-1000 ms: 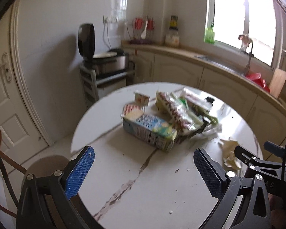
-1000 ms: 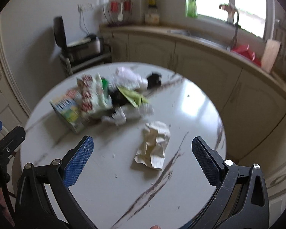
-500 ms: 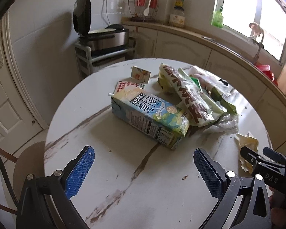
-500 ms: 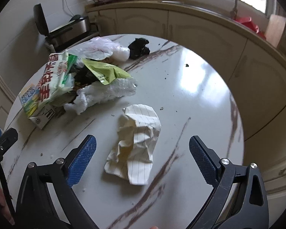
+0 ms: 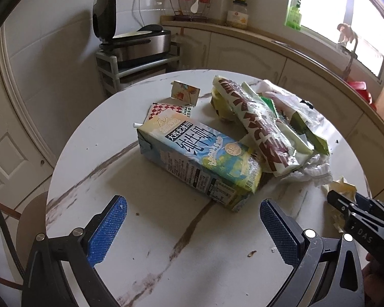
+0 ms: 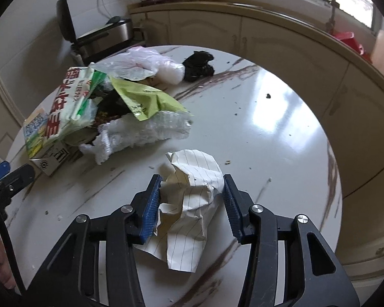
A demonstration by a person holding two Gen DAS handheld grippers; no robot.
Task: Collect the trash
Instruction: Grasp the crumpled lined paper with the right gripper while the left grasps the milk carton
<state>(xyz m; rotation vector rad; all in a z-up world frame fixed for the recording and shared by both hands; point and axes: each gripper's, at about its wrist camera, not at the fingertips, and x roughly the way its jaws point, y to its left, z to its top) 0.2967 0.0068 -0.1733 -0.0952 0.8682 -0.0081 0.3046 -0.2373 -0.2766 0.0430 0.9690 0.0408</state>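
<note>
A crumpled sheet of lined paper (image 6: 189, 204) lies on the round white marble table (image 6: 281, 128). My right gripper (image 6: 192, 181) is closing around it, and both blue pads touch the paper's sides. A milk carton (image 5: 197, 153) lies on its side in the middle of the table, with snack wrappers (image 5: 258, 128) and clear plastic (image 6: 140, 133) piled beside it. My left gripper (image 5: 193, 204) stands open just short of the carton, with nothing between its fingers. From the left wrist, the paper (image 5: 343, 186) shows at the right edge.
A green wrapper (image 6: 146, 99), a white bag (image 6: 146, 61) and a black lump (image 6: 199, 65) lie further back. A small card (image 5: 185, 93) stands behind the carton. A rice cooker on a rack (image 5: 140, 41) and curved cabinets ring the table. A chair (image 5: 30, 220) is at the near left.
Both grippers came down and closer to the table. The right jaws went from wide open to closed around the crumpled paper. The left gripper stayed open and neared the carton.
</note>
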